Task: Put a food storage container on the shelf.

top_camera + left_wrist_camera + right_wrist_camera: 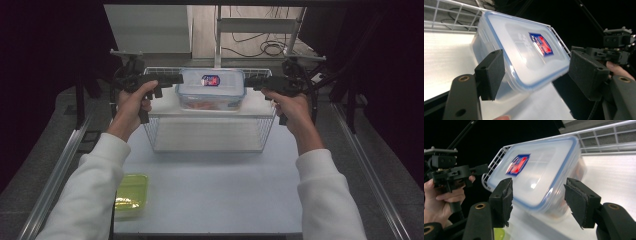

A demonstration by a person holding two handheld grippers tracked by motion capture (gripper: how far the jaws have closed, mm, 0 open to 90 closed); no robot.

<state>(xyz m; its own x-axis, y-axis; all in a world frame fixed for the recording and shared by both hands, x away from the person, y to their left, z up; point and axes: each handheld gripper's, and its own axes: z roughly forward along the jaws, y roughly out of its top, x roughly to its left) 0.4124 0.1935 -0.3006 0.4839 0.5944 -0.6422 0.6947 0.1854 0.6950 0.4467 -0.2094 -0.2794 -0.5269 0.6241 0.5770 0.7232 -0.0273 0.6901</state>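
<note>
A white rectangular table (pixel 210 195) is carrying a white wire basket (pixel 210 142). A clear rectangular plastic container with a blue-rimmed lid (pixel 212 89) is sitting in the far part of that basket. The left gripper (pixel 176 80) and right gripper (pixel 250 82) are flanking its ends, jaws standing wide, pads clear of it. A small yellow-green plastic tray (pixel 131 194) is lying near the table's left edge.

1. The food box (pixel 212 89) is clear plastic; its frosted lid (pixel 524 52) shines glossy and bears a printed sticker (pixel 541 44).
2. The basket (pixel 210 135) is thin white-coated wire.
3. The table (pixel 210 190) looks smooth, matt white.
4. The green tray (pixel 131 194) is translucent plastic.
5. The right gripper's pads (pixel 579 200) look like rough, frayed black foam.
</note>
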